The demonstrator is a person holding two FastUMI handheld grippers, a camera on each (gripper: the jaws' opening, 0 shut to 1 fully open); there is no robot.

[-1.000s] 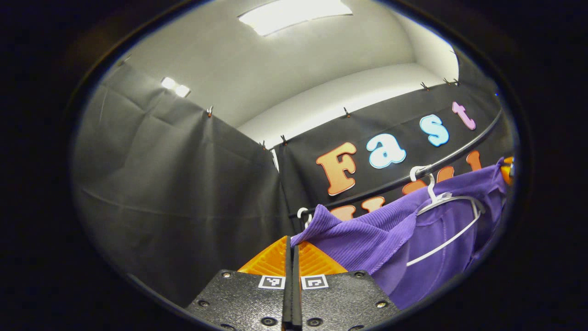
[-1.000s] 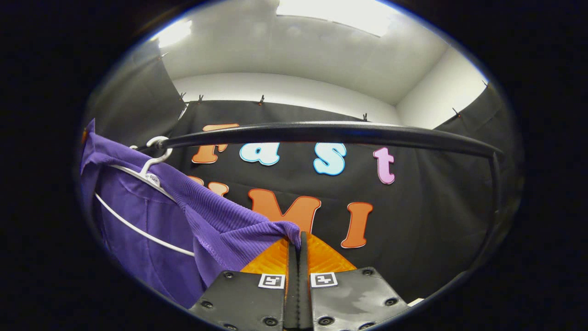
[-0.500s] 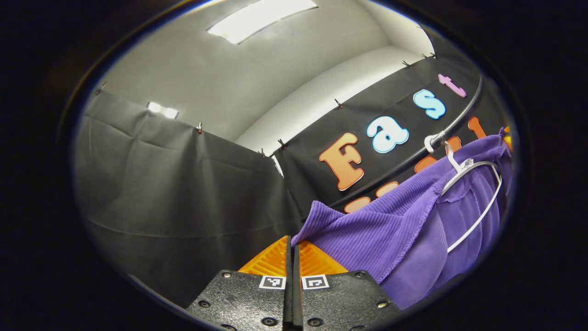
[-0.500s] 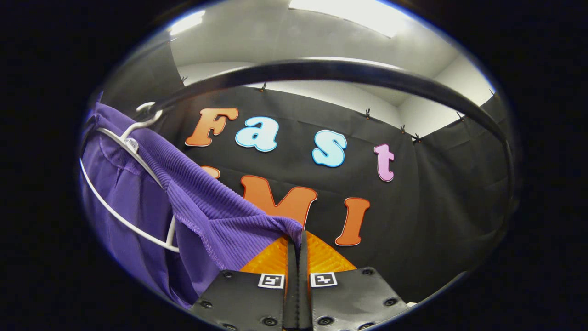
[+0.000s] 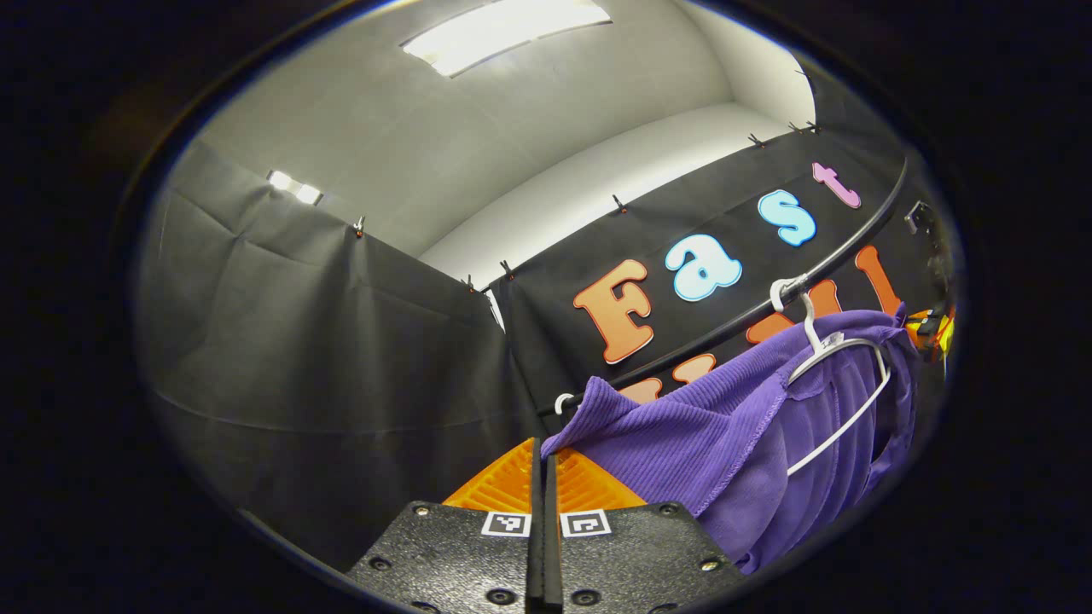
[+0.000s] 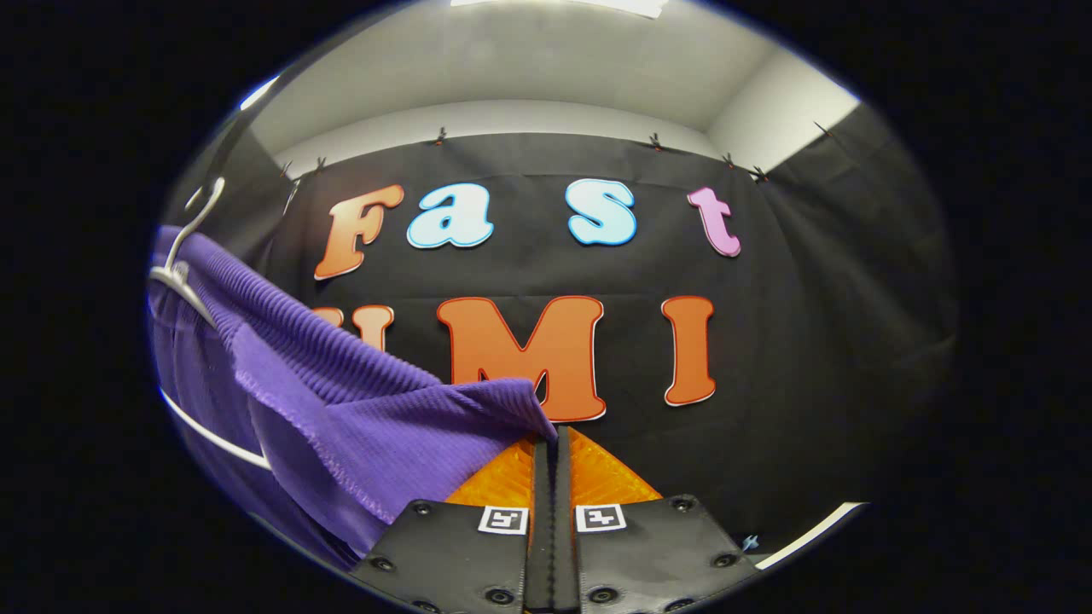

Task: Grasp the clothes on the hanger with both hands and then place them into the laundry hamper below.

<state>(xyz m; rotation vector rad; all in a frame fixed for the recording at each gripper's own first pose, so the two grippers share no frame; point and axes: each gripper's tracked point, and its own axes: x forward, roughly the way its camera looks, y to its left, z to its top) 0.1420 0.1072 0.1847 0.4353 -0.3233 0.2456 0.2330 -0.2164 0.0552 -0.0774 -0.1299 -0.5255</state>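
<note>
Garment [image 5: 682, 435] — purple, ribbed — hung on a white hanger [image 5: 840, 375] hooked over the rail [image 5: 768, 298]. Left gripper [image 5: 543, 456] and right gripper [image 6: 553, 443] each stood clenched on a shoulder edge. Recommended: draw both shoulders outward evenly — clear the hanger's arms before lowering.

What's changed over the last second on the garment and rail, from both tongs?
In the right gripper view the rail has slid up out of the picture and the right tongs have dropped, dragging the purple garment down off the white hanger. The left tongs barely moved. Both stay clamped on the garment's corners; the hanger still hooks the rail.
</note>
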